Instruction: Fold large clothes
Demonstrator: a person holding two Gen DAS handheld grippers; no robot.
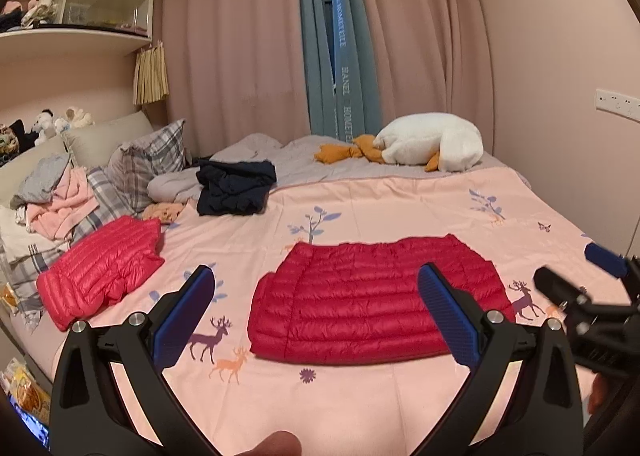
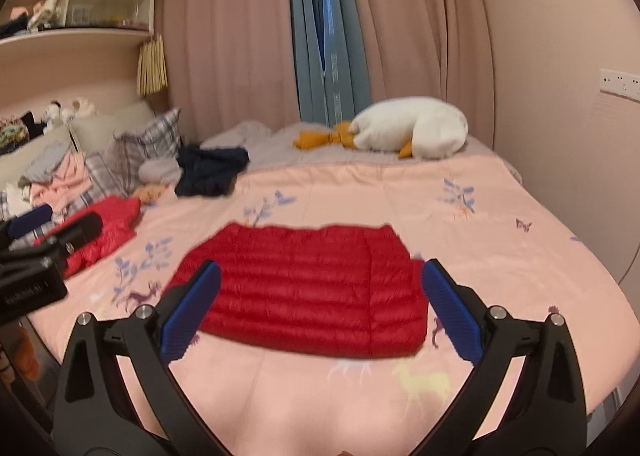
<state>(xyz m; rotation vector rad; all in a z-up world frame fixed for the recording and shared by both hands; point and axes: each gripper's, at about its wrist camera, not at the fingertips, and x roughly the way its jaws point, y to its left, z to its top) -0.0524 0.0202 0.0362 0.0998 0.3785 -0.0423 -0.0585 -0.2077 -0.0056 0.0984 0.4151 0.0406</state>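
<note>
both grippers, left (image 1: pixel 316 308) and right (image 2: pixel 322 304), hang wide open, empty, above the red jacket (image 1: pixel 376 296). it looks light, puffy, slippery; pinch a corner seam.

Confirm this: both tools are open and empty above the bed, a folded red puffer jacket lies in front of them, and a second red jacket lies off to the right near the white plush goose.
One thing is wrong: the second red jacket lies to the left, near the plaid pillows, not by the white plush goose. The left wrist view shows it. The rest holds: left tool and right tool are open and empty, with the folded red puffer jacket in front.
</note>
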